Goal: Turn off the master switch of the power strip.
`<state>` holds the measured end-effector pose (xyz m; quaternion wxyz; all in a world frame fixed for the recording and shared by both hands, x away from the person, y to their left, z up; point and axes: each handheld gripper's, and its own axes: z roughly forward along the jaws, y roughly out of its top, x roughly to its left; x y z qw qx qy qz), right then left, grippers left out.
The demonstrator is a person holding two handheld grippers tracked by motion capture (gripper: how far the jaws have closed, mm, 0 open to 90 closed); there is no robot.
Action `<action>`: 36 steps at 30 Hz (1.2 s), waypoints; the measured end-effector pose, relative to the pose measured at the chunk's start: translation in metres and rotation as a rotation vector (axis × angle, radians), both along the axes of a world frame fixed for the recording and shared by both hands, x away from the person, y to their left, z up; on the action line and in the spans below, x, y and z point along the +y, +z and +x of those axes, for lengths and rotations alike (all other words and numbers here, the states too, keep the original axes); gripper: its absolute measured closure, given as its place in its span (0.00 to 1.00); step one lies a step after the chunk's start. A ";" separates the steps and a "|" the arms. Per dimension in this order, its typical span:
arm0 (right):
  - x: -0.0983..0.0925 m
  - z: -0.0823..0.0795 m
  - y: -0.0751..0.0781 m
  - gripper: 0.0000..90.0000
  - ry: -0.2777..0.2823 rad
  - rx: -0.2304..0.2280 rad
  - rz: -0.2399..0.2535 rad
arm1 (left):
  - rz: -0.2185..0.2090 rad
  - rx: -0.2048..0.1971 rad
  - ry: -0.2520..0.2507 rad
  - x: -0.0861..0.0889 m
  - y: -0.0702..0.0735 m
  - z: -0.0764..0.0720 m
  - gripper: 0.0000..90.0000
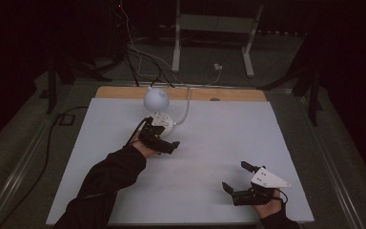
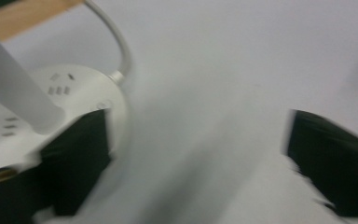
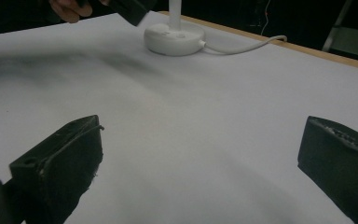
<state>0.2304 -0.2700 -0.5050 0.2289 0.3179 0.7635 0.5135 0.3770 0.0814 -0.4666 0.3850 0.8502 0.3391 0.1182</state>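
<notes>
Resting beside the white lamp base (image 1: 163, 122), the left tongs (image 1: 164, 143) stand spread, pinching nothing; the right tongs (image 1: 234, 177) gape wide over the bare table (image 1: 219, 138).

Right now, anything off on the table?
Nothing stands out. The lamp stands upright on its round base, cord trailing off the back edge. Left gripper is open beside the base; right gripper is open over bare table.

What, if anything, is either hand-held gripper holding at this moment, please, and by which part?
Nothing is held. The left hand-held gripper is open beside the desk lamp's round base; the right hand-held gripper is open above the bare white table.
</notes>
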 end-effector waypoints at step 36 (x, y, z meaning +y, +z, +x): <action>0.003 0.000 -0.001 0.00 0.003 -0.002 -0.015 | -0.073 0.037 -0.109 0.084 0.007 -0.055 0.00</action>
